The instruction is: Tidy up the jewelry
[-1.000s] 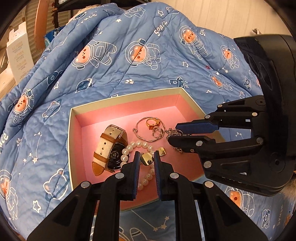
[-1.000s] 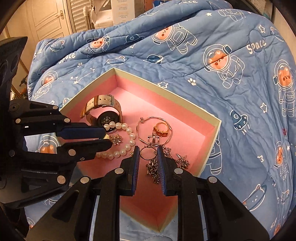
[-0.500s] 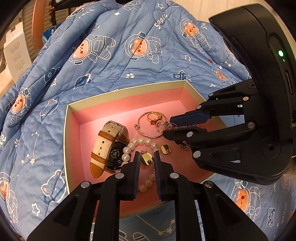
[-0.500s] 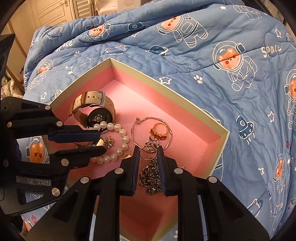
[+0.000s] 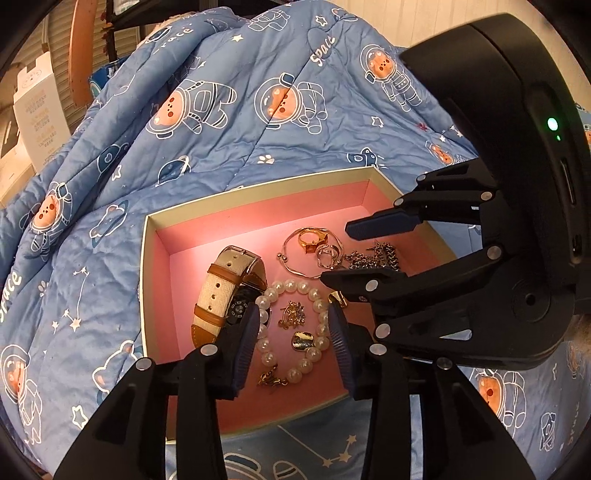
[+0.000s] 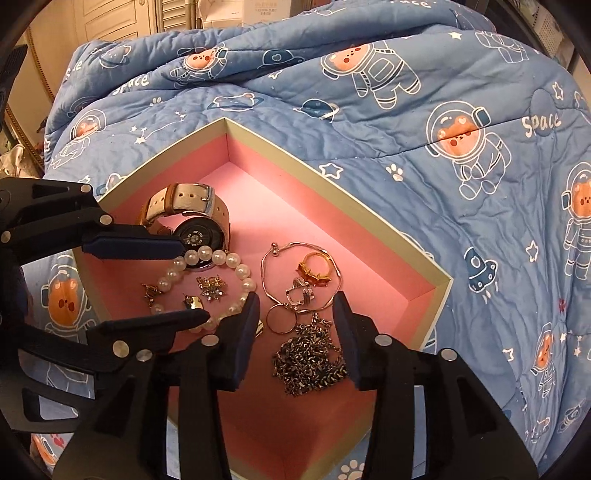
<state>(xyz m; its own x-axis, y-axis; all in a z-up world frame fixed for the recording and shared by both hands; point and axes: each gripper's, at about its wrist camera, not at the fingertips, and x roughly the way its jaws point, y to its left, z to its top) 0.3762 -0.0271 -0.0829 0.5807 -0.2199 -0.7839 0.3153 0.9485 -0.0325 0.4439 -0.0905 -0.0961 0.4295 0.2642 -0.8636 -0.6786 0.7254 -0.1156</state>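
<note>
The left gripper [image 5: 293,328] is held over the near end of the box [image 5: 258,188]; its jaws have just been opening and stand released, nothing gripped, with the pearl bracelet [image 5: 291,325] and a gold earring [image 5: 303,340] seen between them on the box floor. The right gripper [image 6: 295,317] is likewise released, its jaws having just been opening, above the chain [image 6: 310,358] in the box. The watch [image 5: 227,288] lies at the box's left side, beside the bracelet. Beyond the bracelet lie a bangle [image 6: 295,273] and a ring [image 6: 314,271]. The pink-lined box rests on a blue quilt [image 5: 221,110] printed with astronaut bears. White cartons [image 5: 37,114] beyond the quilt are shown only by the left view; a panelled door [image 6: 107,18] is shown only by the right view.
</note>
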